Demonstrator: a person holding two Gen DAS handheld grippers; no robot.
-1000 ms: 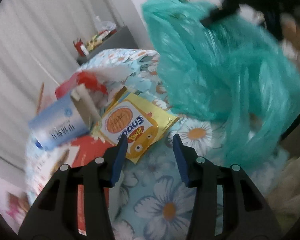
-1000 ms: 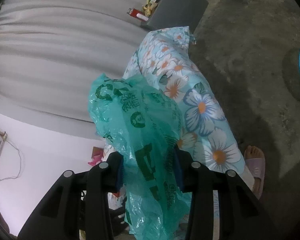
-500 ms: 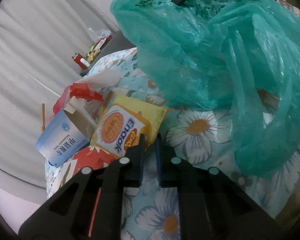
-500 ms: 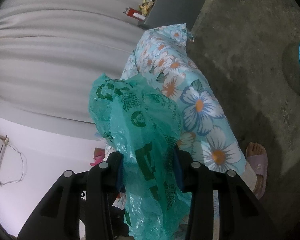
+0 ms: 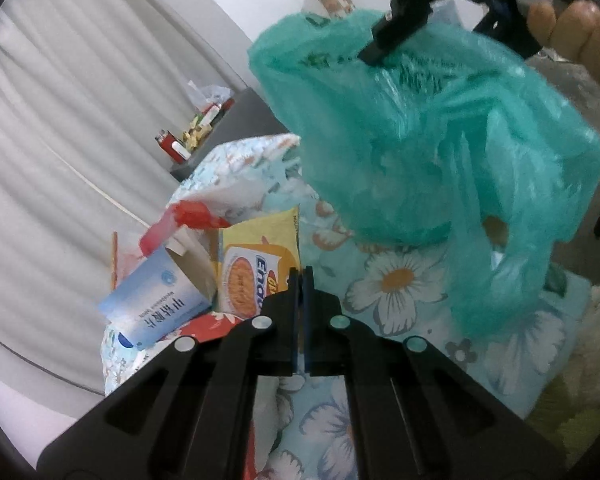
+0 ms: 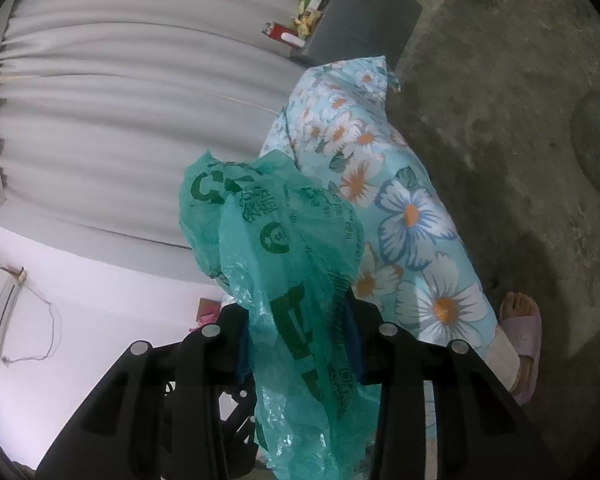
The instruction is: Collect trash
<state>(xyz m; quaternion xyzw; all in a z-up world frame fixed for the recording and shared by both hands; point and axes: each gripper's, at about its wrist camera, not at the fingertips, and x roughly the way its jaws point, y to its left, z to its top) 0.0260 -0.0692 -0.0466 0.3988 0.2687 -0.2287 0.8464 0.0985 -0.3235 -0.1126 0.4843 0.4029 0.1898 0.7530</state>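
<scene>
Fingers of the left gripper are pinched together, seemingly on the light, crinkly snack wrapper corner; right gripper is closing on the limp green bag.

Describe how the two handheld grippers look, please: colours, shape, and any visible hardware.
Both the left gripper and right gripper are matte black plastic with slotted linkage arms and round silver rivets. Their fingers carry dark blue pads on the inner faces. No cables or markings show.
</scene>
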